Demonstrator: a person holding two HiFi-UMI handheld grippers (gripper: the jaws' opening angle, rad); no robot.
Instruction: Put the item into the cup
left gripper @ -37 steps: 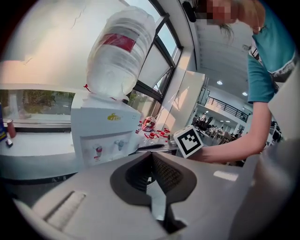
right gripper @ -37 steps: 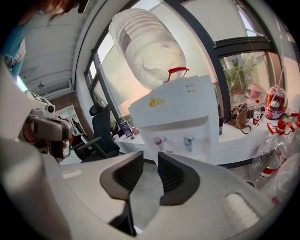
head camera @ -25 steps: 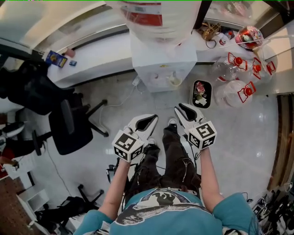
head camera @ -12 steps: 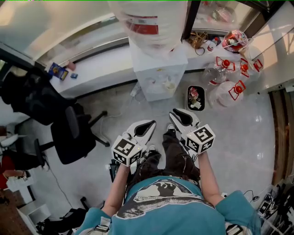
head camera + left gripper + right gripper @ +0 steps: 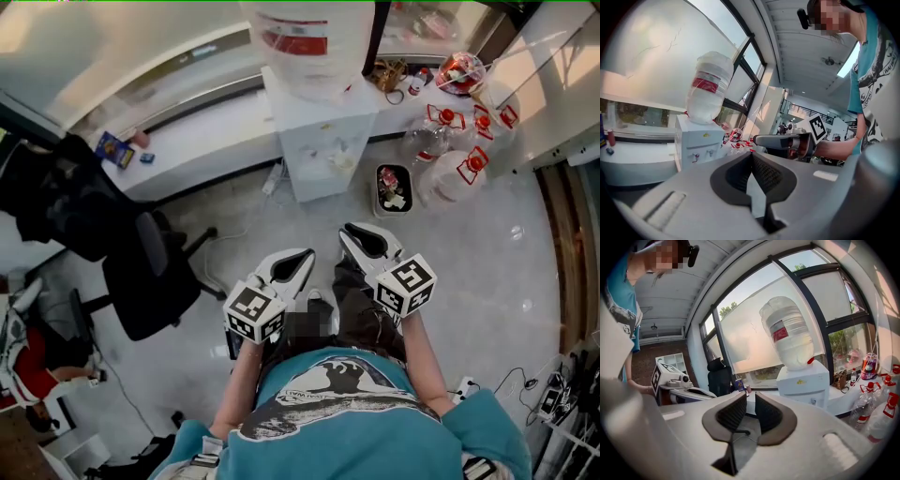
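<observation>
I cannot make out a cup or the item in any view. Both grippers are held side by side at waist height over the floor, pointing at a white water dispenser (image 5: 323, 141). My left gripper (image 5: 298, 264) has its pads touching at the tips (image 5: 752, 154), with nothing in them. My right gripper (image 5: 361, 239) shows a narrow gap between its ribbed pads (image 5: 751, 394). Its jaws are closing and nothing lies between them. Each gripper appears in the other's view: the right gripper (image 5: 787, 140) and the left gripper (image 5: 679, 380).
A big water bottle (image 5: 314, 37) tops the dispenser. A white counter (image 5: 197, 145) runs along the window, with a blue packet (image 5: 114, 148) on it. A black office chair (image 5: 141, 272) stands at the left. Clear jugs with red caps (image 5: 450, 178) and a small black bin (image 5: 392, 189) stand at the right.
The head view has drifted: the jugs and bin slid up and left in the picture. Both grippers sit slightly lower in it, still side by side.
</observation>
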